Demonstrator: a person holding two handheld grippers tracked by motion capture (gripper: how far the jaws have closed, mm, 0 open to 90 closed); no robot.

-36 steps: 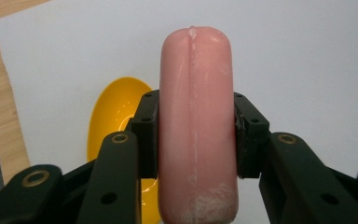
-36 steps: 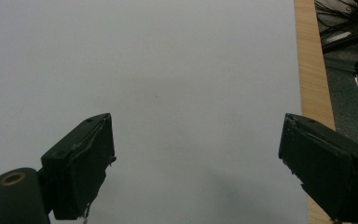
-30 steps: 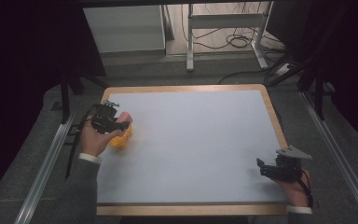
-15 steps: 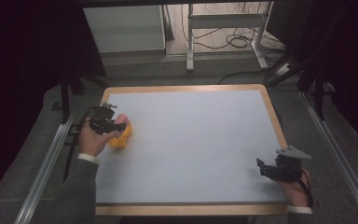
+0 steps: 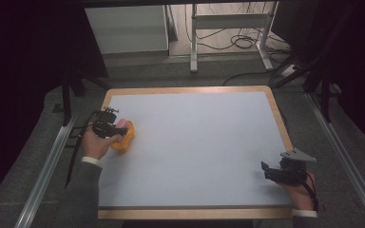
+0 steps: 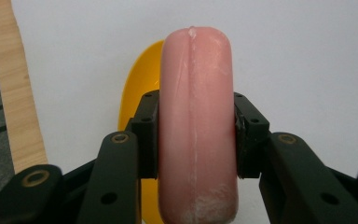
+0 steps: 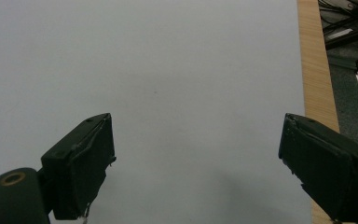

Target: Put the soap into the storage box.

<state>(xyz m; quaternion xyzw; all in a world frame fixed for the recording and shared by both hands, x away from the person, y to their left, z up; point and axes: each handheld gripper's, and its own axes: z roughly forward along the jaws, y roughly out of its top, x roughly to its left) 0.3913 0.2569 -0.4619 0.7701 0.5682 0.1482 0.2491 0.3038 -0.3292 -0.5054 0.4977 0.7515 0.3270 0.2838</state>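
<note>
Pink sausage (image 6: 196, 126), smooth toy-like piece with a pale seam along its length and whitish scuffs at the near end, sits clamped between the two black jaws of the left gripper (image 6: 196, 140); pads press its two sides, tip sticks out past the jaws, so this claw is closed on it. Under and behind the sausage a yellow piece (image 6: 137, 88) with a curved rim shows, lying on the white table mat (image 6: 307, 60); whether sausage touches it cannot be told. High view puts the left gripper (image 5: 108, 127) at the mat's left edge, about mid-depth, the person's left hand (image 5: 95, 144) wrapped around it, grey sleeve (image 5: 78, 194) coming in from the bottom; sausage (image 5: 121, 124) shows as a pink bit on top of the yellow piece (image 5: 123, 140), just beside the wooden border (image 5: 105, 102) of the table. Right gripper (image 5: 272, 173) rests low at the mat's right near corner, well apart from the sausage, held in the right hand (image 5: 300, 191), grey three-cornered plate (image 5: 297, 155) on top. Right gripper view has its jaws standing wide, nothing between them, bare white mat (image 7: 168, 70) ahead and the wooden border (image 7: 314, 60) along the right; right claw open (image 7: 196, 163)
</note>
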